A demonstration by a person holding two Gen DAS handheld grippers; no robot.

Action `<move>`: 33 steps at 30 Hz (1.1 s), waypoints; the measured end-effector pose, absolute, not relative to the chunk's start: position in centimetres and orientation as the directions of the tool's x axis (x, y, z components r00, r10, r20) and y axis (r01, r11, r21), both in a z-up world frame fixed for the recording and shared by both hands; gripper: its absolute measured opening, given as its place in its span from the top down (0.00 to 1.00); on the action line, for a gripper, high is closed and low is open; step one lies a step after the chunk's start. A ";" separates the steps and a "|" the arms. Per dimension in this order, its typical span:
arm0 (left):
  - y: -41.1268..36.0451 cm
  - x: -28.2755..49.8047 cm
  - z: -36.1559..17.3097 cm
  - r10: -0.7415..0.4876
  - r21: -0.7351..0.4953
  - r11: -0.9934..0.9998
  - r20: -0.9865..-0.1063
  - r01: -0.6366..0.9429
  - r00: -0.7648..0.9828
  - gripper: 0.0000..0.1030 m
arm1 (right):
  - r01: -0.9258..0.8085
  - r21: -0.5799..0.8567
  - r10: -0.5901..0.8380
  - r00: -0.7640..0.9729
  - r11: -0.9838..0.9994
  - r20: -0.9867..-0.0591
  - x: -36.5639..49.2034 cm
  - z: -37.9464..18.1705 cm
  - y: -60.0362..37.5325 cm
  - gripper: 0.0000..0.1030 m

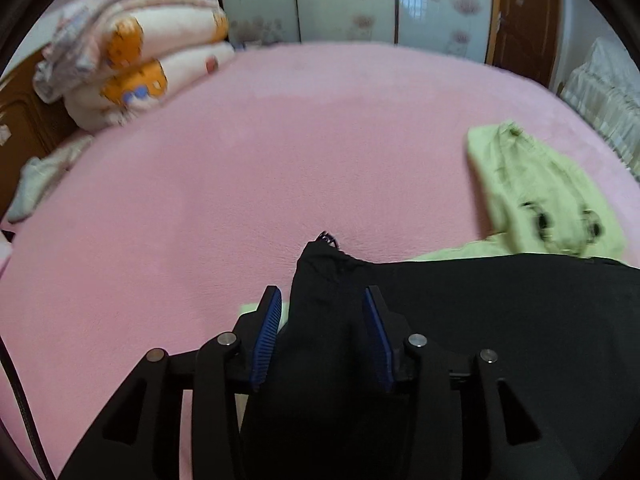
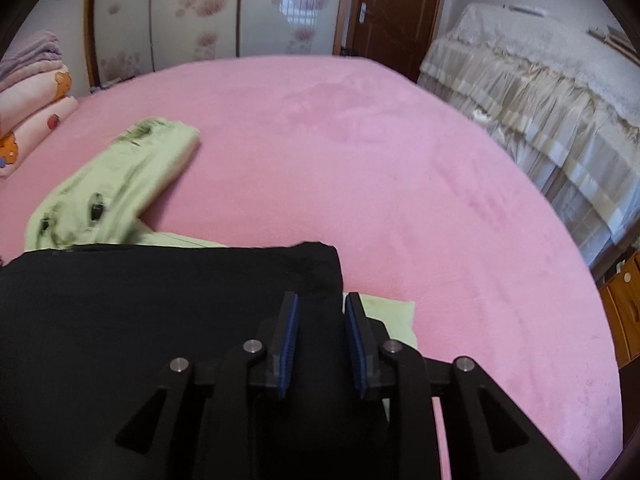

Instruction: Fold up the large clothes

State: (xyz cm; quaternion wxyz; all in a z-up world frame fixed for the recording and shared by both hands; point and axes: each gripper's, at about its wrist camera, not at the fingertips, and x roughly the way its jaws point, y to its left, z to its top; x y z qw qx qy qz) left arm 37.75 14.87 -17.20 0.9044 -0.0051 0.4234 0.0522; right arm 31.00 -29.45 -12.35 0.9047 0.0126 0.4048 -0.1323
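Note:
A black garment (image 1: pixel 480 320) lies across the near part of the pink bed (image 1: pixel 240 160), on top of a light green garment (image 1: pixel 540 184) that spreads out beyond it. My left gripper (image 1: pixel 322 292) straddles the black garment's left corner; its blue pads stand apart, with a gap showing beside the left pad. In the right wrist view the black garment (image 2: pixel 140 320) ends in a corner between the fingers of my right gripper (image 2: pixel 321 296), whose pads also stand off the cloth. The green garment (image 2: pixel 120 184) reaches up to the left and also peeks out under the right fingers.
Folded quilts (image 1: pixel 132 52) are stacked at the bed's far left corner. Flower-patterned wardrobe doors (image 2: pixel 200 12) and a brown door (image 2: pixel 392 12) stand behind the bed (image 2: pixel 360 160). Furniture with a frilled cover (image 2: pixel 540 100) and a wooden cabinet (image 2: pixel 624 300) flank the right side.

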 end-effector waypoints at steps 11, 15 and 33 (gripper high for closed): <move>6.5 25.4 -18.6 -0.066 -0.092 0.996 -0.793 -0.012 0.605 0.55 | -0.117 0.116 0.164 0.598 0.986 -0.785 24.1 -14.0 -12.9 0.70; 6.3 24.1 -21.4 0.010 -0.027 0.998 -0.817 -0.057 0.576 0.55 | -0.094 0.054 0.099 0.573 0.994 -0.813 22.9 -16.6 -13.2 0.70; 12.0 22.7 -21.0 0.157 0.087 0.984 -0.842 -0.157 0.516 0.51 | 0.252 -0.181 -0.289 0.509 0.951 -0.811 17.8 -18.0 -27.8 0.73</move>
